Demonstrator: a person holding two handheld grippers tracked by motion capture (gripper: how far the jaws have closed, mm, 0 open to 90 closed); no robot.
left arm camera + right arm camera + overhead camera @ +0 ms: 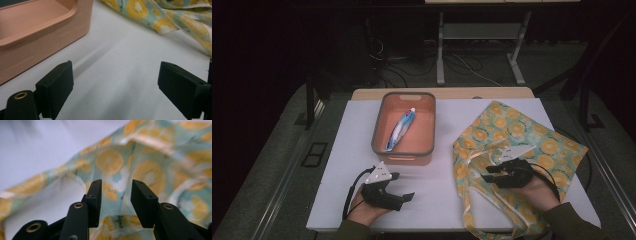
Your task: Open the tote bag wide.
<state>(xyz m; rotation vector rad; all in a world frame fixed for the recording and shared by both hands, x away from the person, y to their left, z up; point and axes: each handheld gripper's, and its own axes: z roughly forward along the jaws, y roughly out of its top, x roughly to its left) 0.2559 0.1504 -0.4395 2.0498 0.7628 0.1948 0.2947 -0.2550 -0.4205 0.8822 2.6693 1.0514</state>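
White worktop (352, 150), high view: orange bin (428, 131) holds blue-white tube (400, 130); fruit-print bag (552, 145) lies right, right tool (492, 173) over it. Left tool (401, 186) near bin.
Left gripper view: jaws wide apart, nothing between.
Right gripper view: jaws part-open above bag fabric, no grip.

A white table (362, 150) carried a salmon bin (404, 150) toward its far middle. A lemon-print bag (512, 135) lay crumpled on its right side, near the bin but apart.
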